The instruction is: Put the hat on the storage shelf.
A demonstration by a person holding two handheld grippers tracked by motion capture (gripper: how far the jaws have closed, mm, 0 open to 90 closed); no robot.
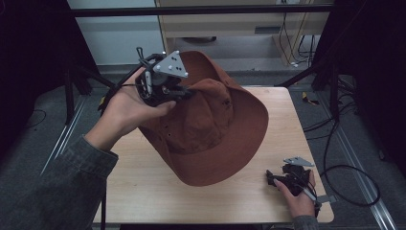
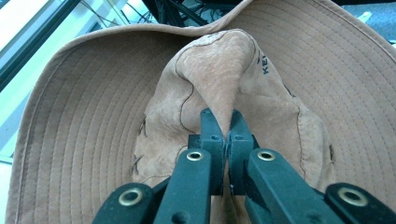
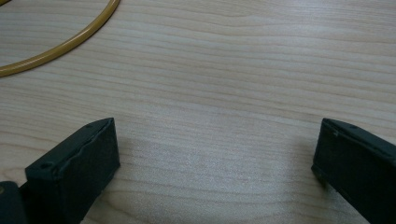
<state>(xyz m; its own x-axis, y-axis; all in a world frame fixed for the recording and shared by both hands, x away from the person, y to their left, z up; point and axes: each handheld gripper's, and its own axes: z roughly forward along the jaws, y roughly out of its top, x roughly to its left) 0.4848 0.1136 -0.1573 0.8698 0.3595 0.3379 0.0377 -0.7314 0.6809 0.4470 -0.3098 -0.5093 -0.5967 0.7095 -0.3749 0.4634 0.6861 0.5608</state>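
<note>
A brown wide-brimmed hat (image 1: 210,129) hangs tilted above the wooden table (image 1: 143,191), its brim low over the middle of the board. My left gripper (image 1: 184,92) is shut on a pinched fold of the hat's crown (image 2: 219,84), with the jaws pressed together on the cloth and the left gripper (image 2: 227,122) seen from behind. The brim (image 2: 93,140) spreads around the crown. Near the table's front right corner, my right gripper (image 1: 273,178) rests low over the wood. Its jaws stand wide apart with bare table between them, and the right gripper (image 3: 215,154) holds nothing.
A yellow-brown ring (image 3: 60,44) lies on the table ahead of the right gripper. Cables (image 1: 344,167) trail on the floor to the right. A cabinet (image 1: 230,24) and dark frame legs stand beyond the far edge.
</note>
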